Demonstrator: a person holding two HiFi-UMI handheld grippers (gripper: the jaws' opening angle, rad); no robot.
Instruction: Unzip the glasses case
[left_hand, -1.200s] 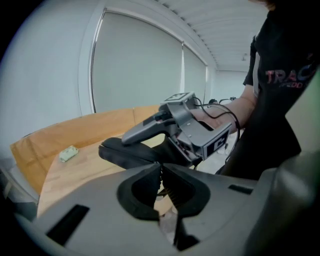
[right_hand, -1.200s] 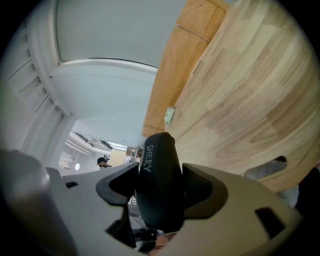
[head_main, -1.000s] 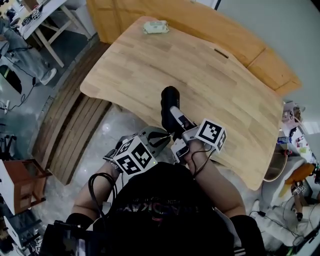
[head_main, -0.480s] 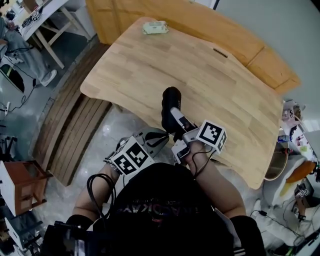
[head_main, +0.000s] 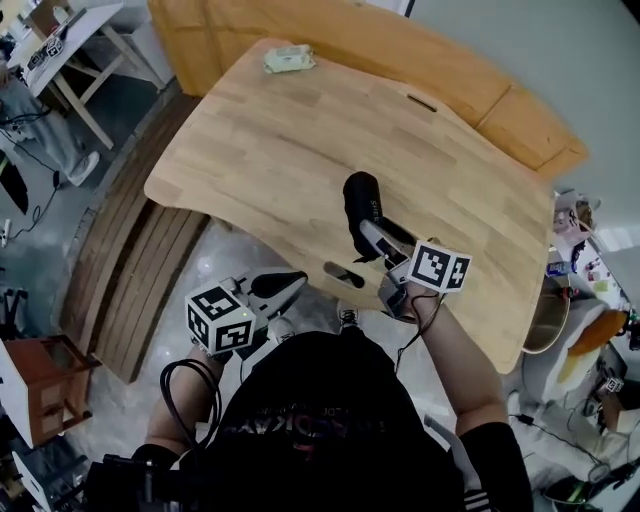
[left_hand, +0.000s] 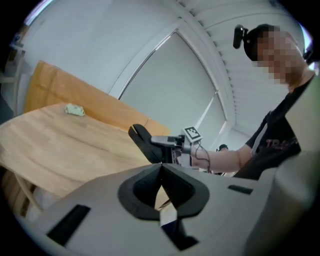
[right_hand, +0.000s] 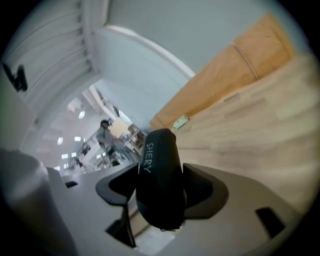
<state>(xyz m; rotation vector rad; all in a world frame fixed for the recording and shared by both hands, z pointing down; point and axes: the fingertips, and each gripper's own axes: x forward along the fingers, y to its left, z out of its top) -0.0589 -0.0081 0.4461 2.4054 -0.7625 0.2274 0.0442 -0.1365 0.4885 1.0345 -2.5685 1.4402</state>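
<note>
Right gripper view: right gripper pinches the glasses case; left gripper (jaws pressed together, empty) could miss the small zipper.

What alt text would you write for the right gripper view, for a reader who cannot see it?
A black glasses case marked SHERY is clamped between the jaws of the right claw. Beyond it lies a light wooden table with a small pale object far off.

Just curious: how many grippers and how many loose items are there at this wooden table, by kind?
Grippers: 2, the left gripper and the right gripper
Black glasses case: 1
Small pale green item: 1
Total: 4
</note>
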